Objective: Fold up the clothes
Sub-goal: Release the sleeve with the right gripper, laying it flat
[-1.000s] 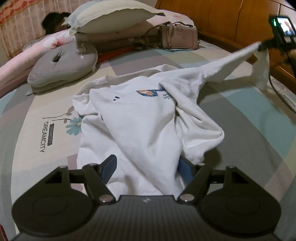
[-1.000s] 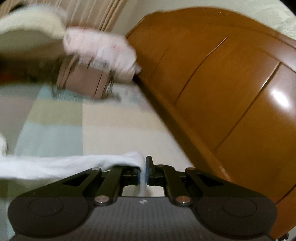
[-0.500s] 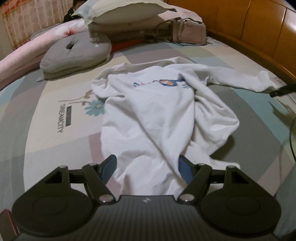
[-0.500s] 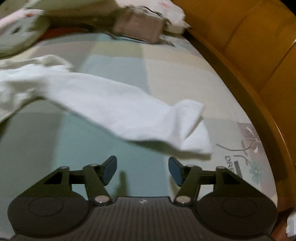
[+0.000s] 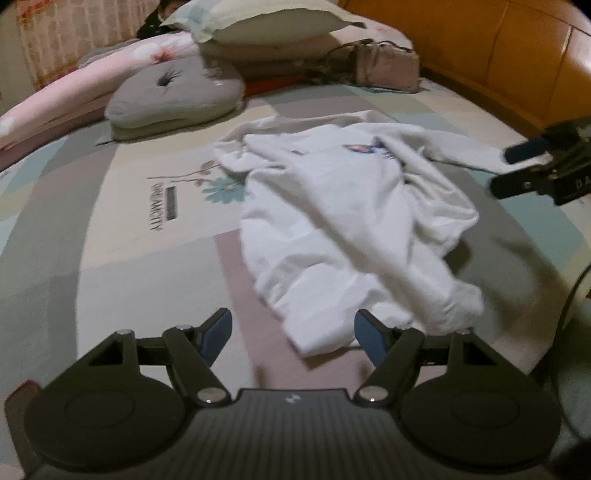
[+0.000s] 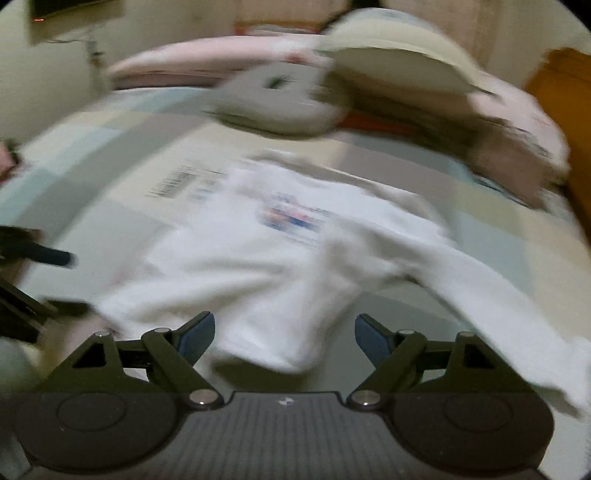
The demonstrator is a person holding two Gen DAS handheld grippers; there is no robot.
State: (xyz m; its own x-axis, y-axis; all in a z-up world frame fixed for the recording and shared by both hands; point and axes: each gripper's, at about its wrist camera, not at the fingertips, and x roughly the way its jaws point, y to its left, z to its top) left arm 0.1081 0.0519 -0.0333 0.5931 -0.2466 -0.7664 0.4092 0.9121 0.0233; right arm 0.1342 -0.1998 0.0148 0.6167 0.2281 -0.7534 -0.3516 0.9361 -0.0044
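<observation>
The white shirt (image 5: 343, 221) lies crumpled on the bed (image 5: 110, 258), and its near edge sits just in front of your left gripper (image 5: 291, 334). Its fingers (image 5: 216, 332) are wide apart and hold nothing. Your right gripper (image 6: 284, 332) has its fingers (image 6: 197, 330) wide apart too, with nothing between them, and the shirt's hem lies just ahead.

The shirt is bunched up, not flat. One sleeve (image 6: 498, 306) stretches out to the right side, and another fold lies across the middle, over part of the printed picture (image 5: 360, 148).

Here is what could go wrong. If you pinch the near edge now, you may grab two layers at once, because the cloth is heaped there. Then the fold would come out lumpy. The right wrist view is very blurry, so a fast move could make you miss the edge. A gray cushion (image 5: 173, 96), pillows (image 5: 266, 22) and a bag (image 5: 384, 68) sit further up the bed, near the shirt's top, so a big swing could catch them.
</observation>
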